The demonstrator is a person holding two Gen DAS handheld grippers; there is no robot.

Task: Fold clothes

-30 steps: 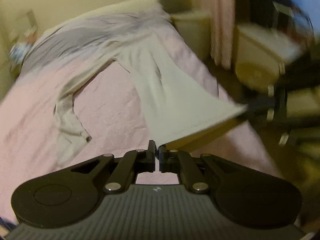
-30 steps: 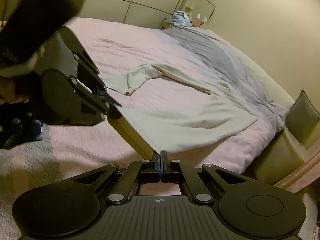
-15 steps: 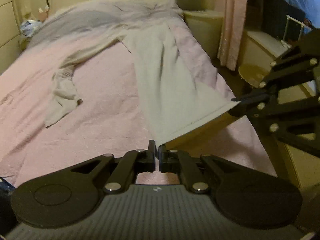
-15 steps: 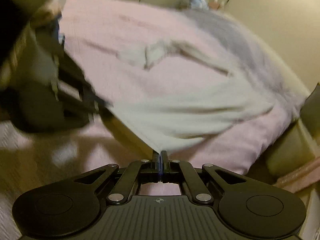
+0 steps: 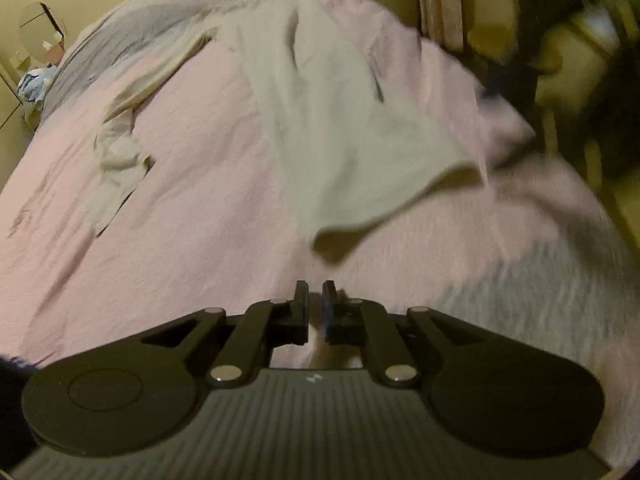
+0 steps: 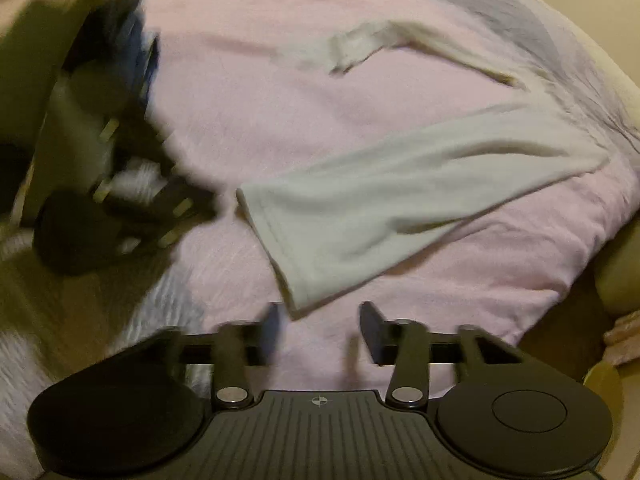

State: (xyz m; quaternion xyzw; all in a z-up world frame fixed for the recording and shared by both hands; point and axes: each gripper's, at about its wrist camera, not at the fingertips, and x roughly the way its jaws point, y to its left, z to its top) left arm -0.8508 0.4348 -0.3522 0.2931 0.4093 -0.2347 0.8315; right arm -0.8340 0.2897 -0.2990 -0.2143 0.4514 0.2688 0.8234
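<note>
The shirt [image 5: 340, 128] lies spread on the pink bed [image 5: 200, 208], free of both grippers; left gripper [image 5: 315, 300] has just opened slightly, holding nothing; right gripper [image 6: 322, 320] has just spread wide, hem just beyond its fingers.

Counted: one pale long-sleeved shirt [image 5: 336, 120], one pink bedspread [image 5: 200, 208], one grey blanket [image 5: 132, 28], two grippers, left [image 5: 315, 296] and right [image 6: 322, 320], one oval mirror [image 5: 42, 26].
</note>
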